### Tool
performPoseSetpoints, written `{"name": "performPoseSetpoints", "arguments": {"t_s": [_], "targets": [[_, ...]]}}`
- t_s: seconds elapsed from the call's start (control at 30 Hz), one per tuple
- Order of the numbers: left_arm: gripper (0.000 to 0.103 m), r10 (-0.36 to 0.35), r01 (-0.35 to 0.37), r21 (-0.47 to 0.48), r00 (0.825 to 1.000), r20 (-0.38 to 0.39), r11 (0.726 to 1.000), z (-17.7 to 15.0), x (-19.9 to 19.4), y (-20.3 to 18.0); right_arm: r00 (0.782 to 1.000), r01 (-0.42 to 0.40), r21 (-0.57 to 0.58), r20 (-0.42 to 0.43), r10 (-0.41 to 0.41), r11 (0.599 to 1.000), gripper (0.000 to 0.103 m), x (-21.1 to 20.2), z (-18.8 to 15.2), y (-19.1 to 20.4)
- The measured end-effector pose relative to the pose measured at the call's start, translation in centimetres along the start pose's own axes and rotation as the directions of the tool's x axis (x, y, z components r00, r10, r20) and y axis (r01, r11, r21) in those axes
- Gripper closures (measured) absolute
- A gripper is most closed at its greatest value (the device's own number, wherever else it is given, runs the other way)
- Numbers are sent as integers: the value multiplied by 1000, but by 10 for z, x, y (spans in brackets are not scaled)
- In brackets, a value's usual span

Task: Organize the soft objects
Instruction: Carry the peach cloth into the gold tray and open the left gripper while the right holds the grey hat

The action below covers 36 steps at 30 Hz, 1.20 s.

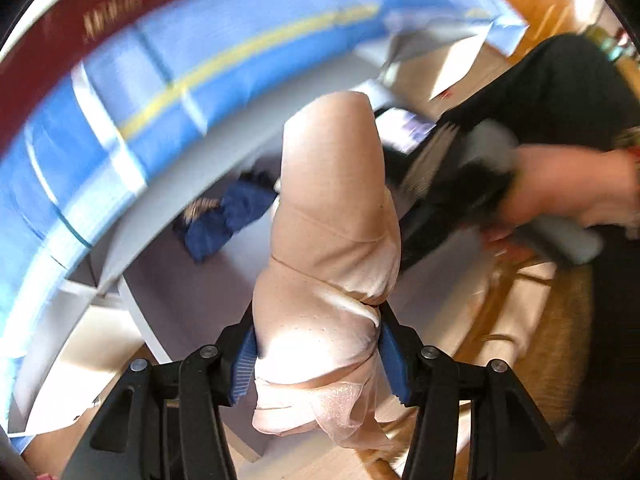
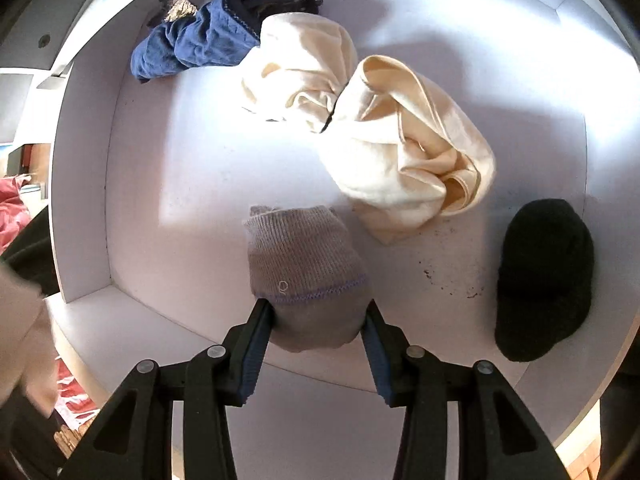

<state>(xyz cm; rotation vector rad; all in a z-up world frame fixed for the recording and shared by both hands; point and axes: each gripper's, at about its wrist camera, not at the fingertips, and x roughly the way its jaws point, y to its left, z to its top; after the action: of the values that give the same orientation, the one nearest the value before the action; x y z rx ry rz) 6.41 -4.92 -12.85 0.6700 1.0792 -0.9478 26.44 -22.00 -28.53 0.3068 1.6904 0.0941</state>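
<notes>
My left gripper [image 1: 316, 344] is shut on a pale pink satin garment [image 1: 332, 216] that hangs from its pads above the white drawer [image 1: 180, 280]. A blue garment [image 1: 228, 216] lies in that drawer beyond the pink one. My right gripper [image 2: 318, 326] is shut on a grey knit sock [image 2: 300, 256] with a purple seam line, held just over the drawer's floor [image 2: 192, 184]. In the right wrist view the drawer also holds a blue garment [image 2: 196, 42], two cream satin pieces [image 2: 404, 148] and a black sock [image 2: 544, 280] at the right.
A blue and white cloth with a yellow stripe [image 1: 160, 92] lies past the drawer. A person's hand [image 1: 568, 188] holds the other gripper at the right of the left wrist view. A wicker basket [image 1: 532, 320] with cream fabric stands lower right. Dark specks [image 2: 452, 280] mark the drawer floor.
</notes>
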Motion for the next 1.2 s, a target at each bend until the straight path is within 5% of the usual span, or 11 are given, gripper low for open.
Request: {"name": "performPoseSetpoints", "arguments": {"t_s": [0.2, 0.37, 0.63, 0.83, 1.2], "targets": [[49, -103, 109, -39, 984, 143, 993, 26, -63, -10, 1000, 4, -1, 1, -4, 1000, 58, -6, -10, 4], [49, -125, 170, -142, 952, 279, 975, 57, -109, 13, 1000, 8, -5, 3, -8, 1000, 58, -10, -15, 19], [48, 92, 9, -253, 920, 381, 967, 133, -169, 67, 1000, 17, -16, 5, -17, 1000, 58, -11, -13, 17], [48, 241, -103, -358, 899, 366, 928, 177, -182, 125, 1000, 15, -15, 3, -15, 1000, 58, -11, -13, 18], [48, 283, -183, -496, 950, 133, 849, 188, -105, 197, 1000, 4, -10, 1, -4, 1000, 58, -10, -13, 18]]}}
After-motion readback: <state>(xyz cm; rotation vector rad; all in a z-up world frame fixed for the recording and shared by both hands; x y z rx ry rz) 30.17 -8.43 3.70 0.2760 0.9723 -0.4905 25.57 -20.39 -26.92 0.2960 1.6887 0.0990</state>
